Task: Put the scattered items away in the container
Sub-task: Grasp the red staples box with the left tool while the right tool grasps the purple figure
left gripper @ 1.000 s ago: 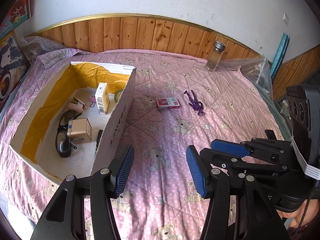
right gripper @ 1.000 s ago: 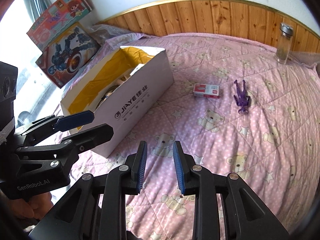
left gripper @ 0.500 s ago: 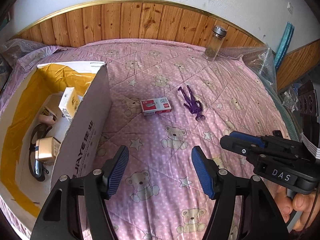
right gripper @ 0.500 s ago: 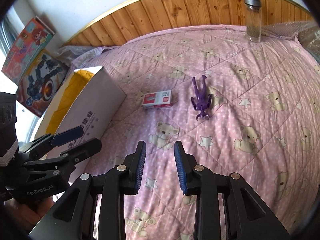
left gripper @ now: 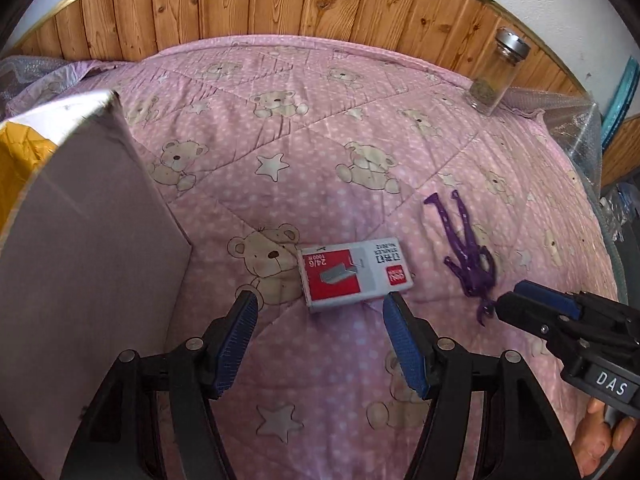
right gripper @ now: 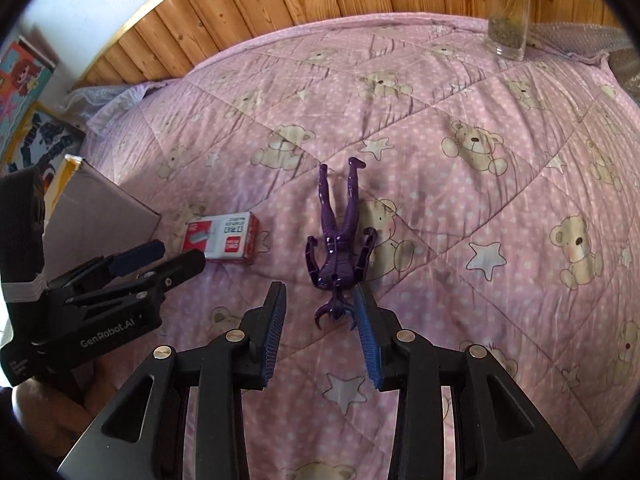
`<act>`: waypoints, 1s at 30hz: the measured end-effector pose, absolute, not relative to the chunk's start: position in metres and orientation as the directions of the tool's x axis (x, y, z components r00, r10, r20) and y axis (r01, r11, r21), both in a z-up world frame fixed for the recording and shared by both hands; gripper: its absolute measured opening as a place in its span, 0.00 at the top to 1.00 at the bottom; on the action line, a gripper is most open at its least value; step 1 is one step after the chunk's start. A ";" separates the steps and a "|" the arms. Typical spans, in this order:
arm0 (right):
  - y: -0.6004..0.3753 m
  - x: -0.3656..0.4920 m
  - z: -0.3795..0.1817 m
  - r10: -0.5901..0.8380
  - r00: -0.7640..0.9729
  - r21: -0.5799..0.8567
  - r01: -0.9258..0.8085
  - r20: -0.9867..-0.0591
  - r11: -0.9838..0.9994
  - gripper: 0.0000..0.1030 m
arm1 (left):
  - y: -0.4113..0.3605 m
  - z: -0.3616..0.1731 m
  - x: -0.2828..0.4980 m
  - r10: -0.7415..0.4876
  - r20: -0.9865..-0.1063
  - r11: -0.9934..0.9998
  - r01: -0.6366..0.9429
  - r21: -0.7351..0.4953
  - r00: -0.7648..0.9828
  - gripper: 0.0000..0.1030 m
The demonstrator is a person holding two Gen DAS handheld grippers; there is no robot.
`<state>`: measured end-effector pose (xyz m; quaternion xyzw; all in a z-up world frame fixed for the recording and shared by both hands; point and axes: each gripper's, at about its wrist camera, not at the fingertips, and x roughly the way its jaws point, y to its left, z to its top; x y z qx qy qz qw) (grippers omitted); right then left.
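So on the far left there's the cardboard box (left gripper: 80, 240), white outside with a yellow lining showing at the top edge, sitting on the pink teddy-bear quilt (left gripper: 320, 152). You can't see inside it from here.

Just right of the box is the left gripper (left gripper: 316, 308), fingers spread wide with nothing between them. It sits right at the near edge of the staple box (left gripper: 354, 272), a little red and grey pack lying flat on the quilt, its width fitting inside the gap. No contact that I can make out.

Next over, the purple toy figure (right gripper: 340, 248) lies flat on its back, legs pointing away toward the wood-panelled wall (left gripper: 280, 4), head end nearest. The right gripper (right gripper: 320, 300) is open about halfway, and the figure's head end sits in the gap; the right finger looks like it's touching or just beside the figure, hard to call.

Far right at the back, a glass jar (left gripper: 494, 72) with a metal lid stands upright near the wall, well apart from everything else.
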<state>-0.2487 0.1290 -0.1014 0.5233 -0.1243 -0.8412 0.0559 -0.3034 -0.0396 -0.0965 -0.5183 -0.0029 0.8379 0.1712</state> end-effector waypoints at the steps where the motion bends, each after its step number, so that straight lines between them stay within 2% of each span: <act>1: 0.131 -0.252 -0.106 -0.216 -0.439 0.257 -0.035 -0.872 -0.966 0.63 | -0.039 -0.104 -0.308 0.297 -0.871 -0.941 -0.275 -0.197 -0.392 0.36; 3: 0.140 -0.256 -0.113 -0.180 -0.435 0.224 -0.051 -0.882 -0.973 0.63 | -0.034 -0.110 -0.306 0.371 -0.855 -0.915 -0.299 -0.271 -0.361 0.35; 5: 0.151 -0.258 -0.114 -0.166 -0.447 0.221 -0.074 -0.879 -0.972 0.63 | -0.021 -0.108 -0.296 0.531 -0.813 -0.817 -0.401 -0.415 -0.241 0.35; 6: 0.155 -0.259 -0.113 -0.159 -0.454 0.218 -0.079 -0.877 -0.973 0.63 | -0.019 -0.103 -0.291 0.545 -0.804 -0.805 -0.418 -0.422 -0.238 0.37; 11: 0.149 -0.270 -0.106 -0.197 -0.475 0.234 -0.020 -0.857 -0.972 0.63 | -0.027 -0.085 -0.291 0.440 -0.799 -0.871 -0.412 -0.269 -0.409 0.37; 16: 0.134 -0.293 -0.124 -0.193 -0.447 0.206 0.020 -0.873 -0.978 0.62 | -0.010 -0.104 -0.310 0.455 -0.817 -0.847 -0.455 -0.274 -0.355 0.37; 22: 0.125 -0.298 -0.126 -0.142 -0.469 0.130 0.059 -0.871 -0.990 0.65 | 0.012 -0.116 -0.308 0.369 -0.837 -0.852 -0.507 -0.131 -0.403 0.36; 26: 0.134 -0.296 -0.125 -0.171 -0.475 0.180 0.027 -0.863 -0.983 0.68 | 0.005 -0.115 -0.311 0.340 -0.837 -0.867 -0.487 -0.103 -0.429 0.62; 30: 0.139 -0.293 -0.120 -0.191 -0.486 0.224 -0.010 -0.853 -0.975 0.68 | -0.006 -0.111 -0.313 0.370 -0.832 -0.872 -0.463 -0.158 -0.414 0.63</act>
